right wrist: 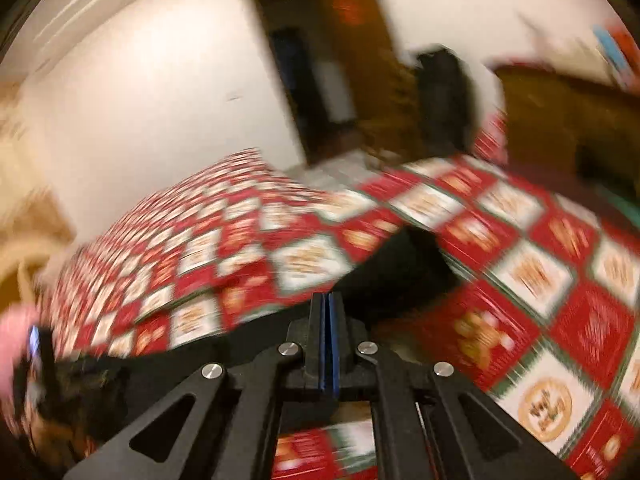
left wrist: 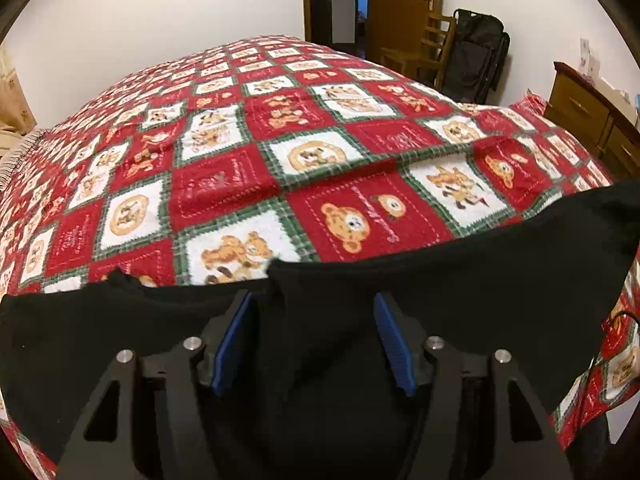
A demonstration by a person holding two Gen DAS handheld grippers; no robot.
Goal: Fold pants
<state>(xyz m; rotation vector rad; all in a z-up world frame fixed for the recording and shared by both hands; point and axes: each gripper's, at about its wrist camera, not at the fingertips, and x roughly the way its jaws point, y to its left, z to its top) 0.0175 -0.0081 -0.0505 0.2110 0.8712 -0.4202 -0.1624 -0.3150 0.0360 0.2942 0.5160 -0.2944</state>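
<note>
Black pants [left wrist: 460,280] spread across the near edge of a bed, over a red, white and green teddy-bear quilt [left wrist: 248,152]. Left gripper [left wrist: 312,340] spread wide, blue pads [left wrist: 230,344] apart, dark cloth bunched between and beneath them, no pinch on it. Right gripper [right wrist: 329,344] pressed fully together, blue pads [right wrist: 329,340] face to face; too blurred to tell whether any cloth sits between. Same black pants [right wrist: 400,264] ahead of the right fingers, one end raised above the quilt [right wrist: 520,272], the rest trailing left toward the other tool at the frame edge. Beyond the bed: open wooden door [left wrist: 404,4], wooden chair [left wrist: 428,48], black bag [left wrist: 476,56] leaning on the wall, wooden dresser [left wrist: 592,116] with drawers shut, contents hidden.
</note>
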